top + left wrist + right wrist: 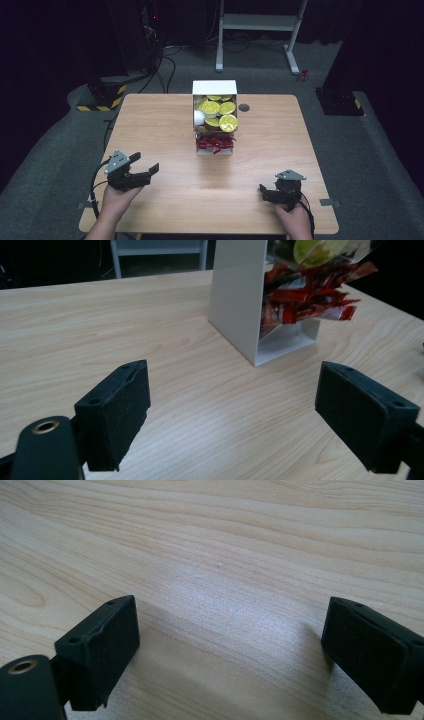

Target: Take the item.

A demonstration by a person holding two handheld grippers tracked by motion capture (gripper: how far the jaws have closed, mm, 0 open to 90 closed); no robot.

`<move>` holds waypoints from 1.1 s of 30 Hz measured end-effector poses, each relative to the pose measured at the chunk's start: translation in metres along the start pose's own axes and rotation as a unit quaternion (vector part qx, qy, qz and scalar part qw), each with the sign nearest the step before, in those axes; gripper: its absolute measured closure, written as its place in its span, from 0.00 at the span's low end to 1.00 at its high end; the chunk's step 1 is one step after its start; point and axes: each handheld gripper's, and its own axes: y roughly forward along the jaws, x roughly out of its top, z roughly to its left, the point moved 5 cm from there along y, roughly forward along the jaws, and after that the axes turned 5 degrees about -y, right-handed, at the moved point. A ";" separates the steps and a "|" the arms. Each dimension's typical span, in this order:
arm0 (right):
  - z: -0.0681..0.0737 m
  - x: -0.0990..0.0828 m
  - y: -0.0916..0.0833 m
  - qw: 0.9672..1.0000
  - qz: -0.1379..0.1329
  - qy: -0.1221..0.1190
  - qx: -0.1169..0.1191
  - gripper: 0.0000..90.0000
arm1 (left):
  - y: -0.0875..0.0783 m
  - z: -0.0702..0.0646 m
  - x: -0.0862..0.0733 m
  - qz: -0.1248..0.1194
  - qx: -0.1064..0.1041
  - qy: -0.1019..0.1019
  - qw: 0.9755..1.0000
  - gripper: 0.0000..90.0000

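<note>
Left gripper (pixel 145 167) and right gripper (pixel 270 192): both held near the table's (pixel 160 125) front edge, jaws spread wide, holding nothing. Beyond, at centre: 1 white organiser box (pixel 215 117) containing yellow-lidded cups (pixel 220 112) above red sachets (pixel 215 144).

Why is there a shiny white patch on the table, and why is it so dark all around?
Right gripper view: a lamp's glare makes a pale patch on the wooden table. High view: light falls on the table, while the floor and room behind stay dim. Left gripper view: the near jaws look soft.
</note>
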 end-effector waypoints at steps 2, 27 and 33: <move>0.000 0.000 0.000 1.000 0.000 0.000 0.000 0.09 | 0.002 -0.004 0.004 -0.002 0.001 0.001 1.000 0.17; 0.000 0.000 0.000 1.000 0.001 -0.001 0.001 0.09 | 0.015 -0.026 0.061 -0.031 -0.032 0.007 0.999 0.17; 0.000 0.000 0.000 1.000 0.001 -0.001 0.001 0.09 | 0.017 -0.033 0.071 -0.033 -0.031 0.019 0.999 0.17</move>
